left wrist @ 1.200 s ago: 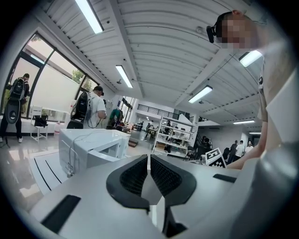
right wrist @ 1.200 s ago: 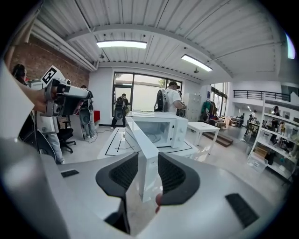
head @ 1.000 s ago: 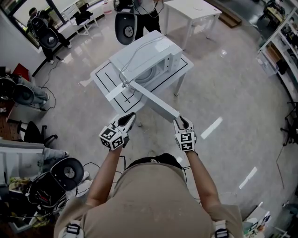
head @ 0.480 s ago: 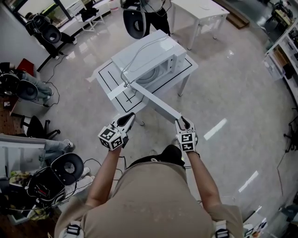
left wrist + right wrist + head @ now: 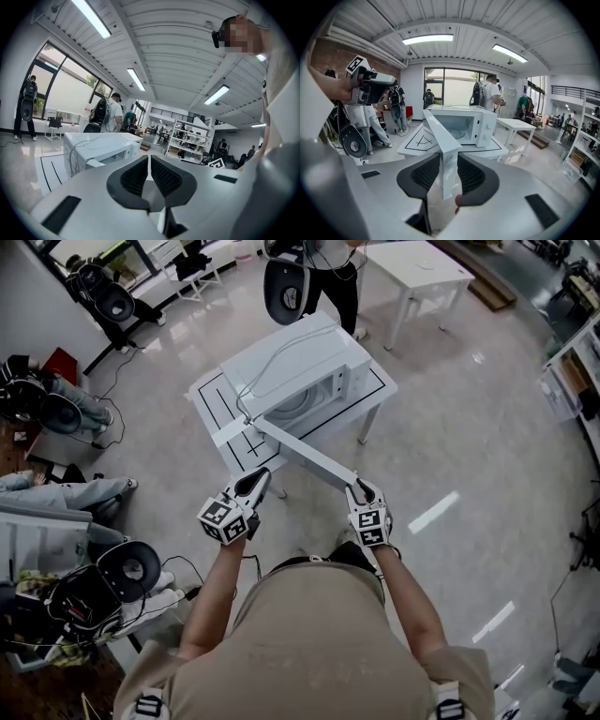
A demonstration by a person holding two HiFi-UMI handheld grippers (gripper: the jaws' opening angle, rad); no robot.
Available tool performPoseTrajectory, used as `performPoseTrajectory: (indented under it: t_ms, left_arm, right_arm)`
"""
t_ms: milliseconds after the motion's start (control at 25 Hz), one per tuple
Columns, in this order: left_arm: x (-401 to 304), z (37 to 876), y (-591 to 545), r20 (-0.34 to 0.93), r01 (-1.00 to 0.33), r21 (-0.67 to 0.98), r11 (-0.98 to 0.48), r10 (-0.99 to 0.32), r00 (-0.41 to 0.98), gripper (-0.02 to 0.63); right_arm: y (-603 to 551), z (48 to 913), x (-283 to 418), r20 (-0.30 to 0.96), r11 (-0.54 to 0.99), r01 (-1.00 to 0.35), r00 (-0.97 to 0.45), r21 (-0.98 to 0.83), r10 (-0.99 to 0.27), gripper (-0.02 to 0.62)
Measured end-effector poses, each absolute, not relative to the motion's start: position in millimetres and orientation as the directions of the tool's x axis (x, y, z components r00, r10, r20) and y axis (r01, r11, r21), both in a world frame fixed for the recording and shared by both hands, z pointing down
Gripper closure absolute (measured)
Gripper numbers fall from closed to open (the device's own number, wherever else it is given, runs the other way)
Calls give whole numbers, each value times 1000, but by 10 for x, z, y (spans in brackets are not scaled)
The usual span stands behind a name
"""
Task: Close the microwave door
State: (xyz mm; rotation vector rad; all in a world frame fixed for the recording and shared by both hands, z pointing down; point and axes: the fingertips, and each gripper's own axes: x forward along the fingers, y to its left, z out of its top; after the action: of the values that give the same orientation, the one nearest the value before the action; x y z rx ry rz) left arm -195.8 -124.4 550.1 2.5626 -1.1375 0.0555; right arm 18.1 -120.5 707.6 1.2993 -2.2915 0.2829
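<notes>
A white microwave (image 5: 295,362) stands on a white table (image 5: 214,390) with its door (image 5: 305,456) swung wide open toward me. My right gripper (image 5: 361,489) is at the door's free end. In the right gripper view the door's edge (image 5: 446,154) stands between the pads, and the jaws of the right gripper (image 5: 449,161) are closing on it, with the open microwave (image 5: 464,124) beyond. My left gripper (image 5: 258,479) hovers left of the door, apart from it. The left gripper (image 5: 149,161) is shut with nothing in it, and the microwave (image 5: 101,149) lies ahead to its left.
A person with a backpack (image 5: 323,263) stands behind the table. A second white table (image 5: 417,263) is at the back right. Chairs and gear (image 5: 89,587) crowd the left side, and shelves (image 5: 577,381) line the right. A cable (image 5: 281,343) runs over the microwave's top.
Both grippers have edged a little toward the table. The right one has stayed at the door's free end. The door's angle looks much the same.
</notes>
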Motion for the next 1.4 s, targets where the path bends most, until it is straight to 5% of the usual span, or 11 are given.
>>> performPoseTrajectory:
  t_ms: [960, 1400]
  left_arm:
    - [-1499, 5510, -1670, 218, -862, 258, -436, -843, 491, 598]
    - [-1493, 5624, -1898, 224, -845, 289, -451, -826, 517, 598]
  right_arm:
    - [-2467, 6955, 565, 466, 696, -713, -590, 84, -660, 486]
    - [-2909, 6902, 597, 457, 682, -724, -575, 102, -678, 482]
